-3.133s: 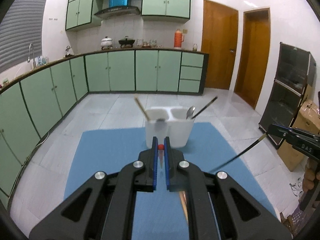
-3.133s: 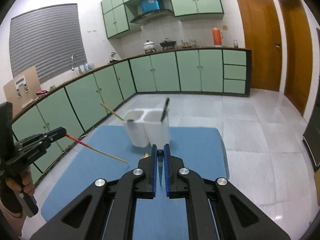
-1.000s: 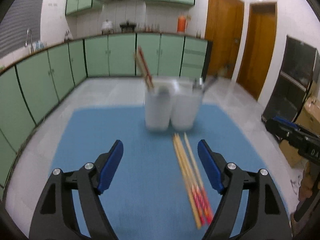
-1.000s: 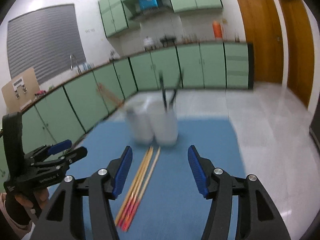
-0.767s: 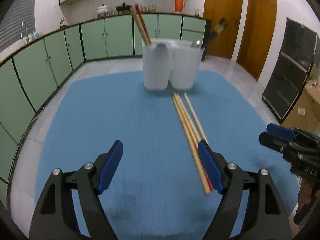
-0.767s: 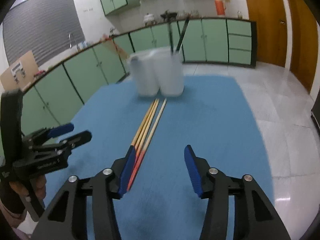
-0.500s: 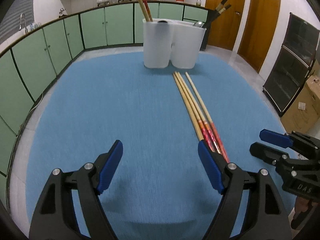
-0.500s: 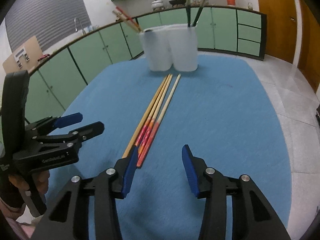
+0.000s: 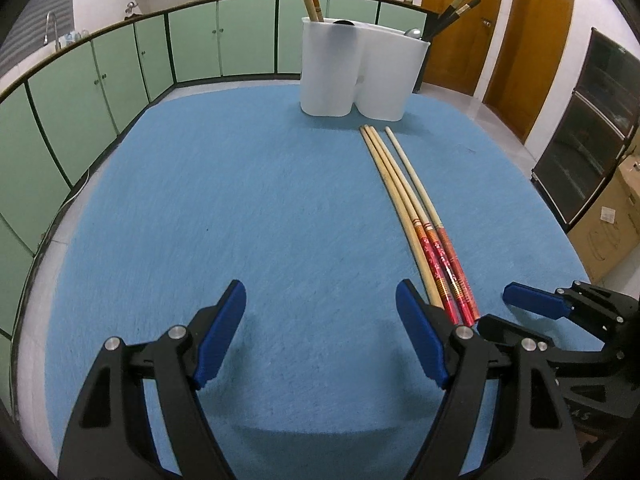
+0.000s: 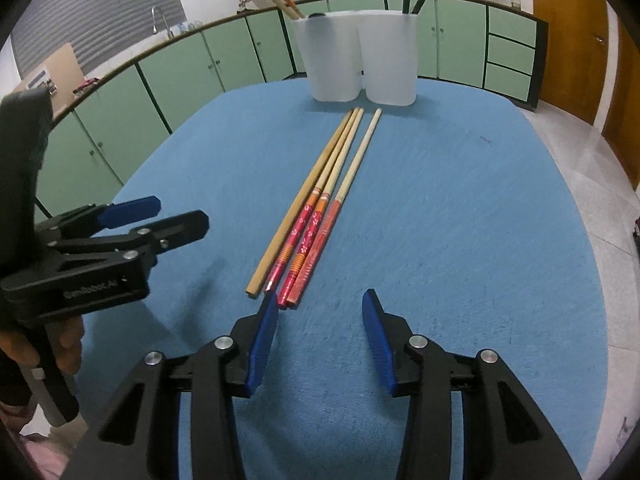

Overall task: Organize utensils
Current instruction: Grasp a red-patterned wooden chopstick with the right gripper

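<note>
Currently at pick-up step: four chopsticks (image 10: 320, 204) flat on blue mat (image 10: 460, 220), near white two-cup holder (image 10: 356, 56). Right gripper (image 10: 320, 330) narrowing, half-open, empty, just short of red ends. Left gripper (image 9: 320, 334) wide, empty. Next: advance, straddle one stick, close.

A two-compartment holder (image 10: 362, 60) stands at the far end of the tabletop (image 10: 460, 220), with chopsticks upright in both its left compartment and its right one. Four chopsticks (image 10: 316, 216) lie side by side on the tabletop, running from just before the holder back toward the near edge. The right tongs (image 10: 318, 336) sit over the tabletop just short of the chopsticks' near ends; the left tongs (image 9: 322, 334) are to the left of those ends. Cabinets (image 9: 120, 72) line the wall behind.
</note>
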A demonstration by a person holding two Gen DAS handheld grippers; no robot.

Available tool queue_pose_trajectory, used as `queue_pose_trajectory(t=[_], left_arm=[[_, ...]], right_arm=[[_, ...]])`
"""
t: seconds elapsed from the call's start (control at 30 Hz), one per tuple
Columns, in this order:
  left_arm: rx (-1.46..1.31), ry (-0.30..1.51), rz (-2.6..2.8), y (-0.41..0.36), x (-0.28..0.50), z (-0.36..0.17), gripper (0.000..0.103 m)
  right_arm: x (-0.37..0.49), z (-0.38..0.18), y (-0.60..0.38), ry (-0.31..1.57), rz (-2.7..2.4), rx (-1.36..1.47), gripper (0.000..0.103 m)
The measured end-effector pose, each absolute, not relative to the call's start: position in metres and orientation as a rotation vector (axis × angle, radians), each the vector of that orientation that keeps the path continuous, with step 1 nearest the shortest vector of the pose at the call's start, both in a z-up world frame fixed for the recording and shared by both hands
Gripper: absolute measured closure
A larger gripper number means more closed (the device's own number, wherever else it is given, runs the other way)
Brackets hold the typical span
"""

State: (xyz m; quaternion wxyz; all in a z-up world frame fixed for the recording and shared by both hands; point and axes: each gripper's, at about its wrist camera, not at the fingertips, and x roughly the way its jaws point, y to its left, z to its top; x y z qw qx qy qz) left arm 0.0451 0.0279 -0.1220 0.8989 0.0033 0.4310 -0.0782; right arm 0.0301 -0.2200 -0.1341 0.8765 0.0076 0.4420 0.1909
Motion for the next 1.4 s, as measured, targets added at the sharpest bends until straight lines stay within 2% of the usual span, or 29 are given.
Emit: queue_pose_trajectory(t=[0.7,0.97,1.27,1.4], left_arm=[[0.037,0.923,-0.237,0.006,0.04,-0.128,0.028],[0.023,0.923,-0.18,0.018,0.043,-0.129,0.028],[0.011,0.92,-0.189,0.018,0.043,-0.127,0.028],[0.025,0.919,-0.217,0.011,0.041,-0.127,0.028]], right_arm=[[0.032,-0.131,-0.242,0.902,0.309,0.038,0.067],[0.031,-0.133,-0.23,0.904,0.369,0.044,0.083],[0.032,-0.136,-0.226,0.896,0.326,0.029,0.089],[0.031,-0.137,-0.229,0.887,0.307,0.019,0.097]])
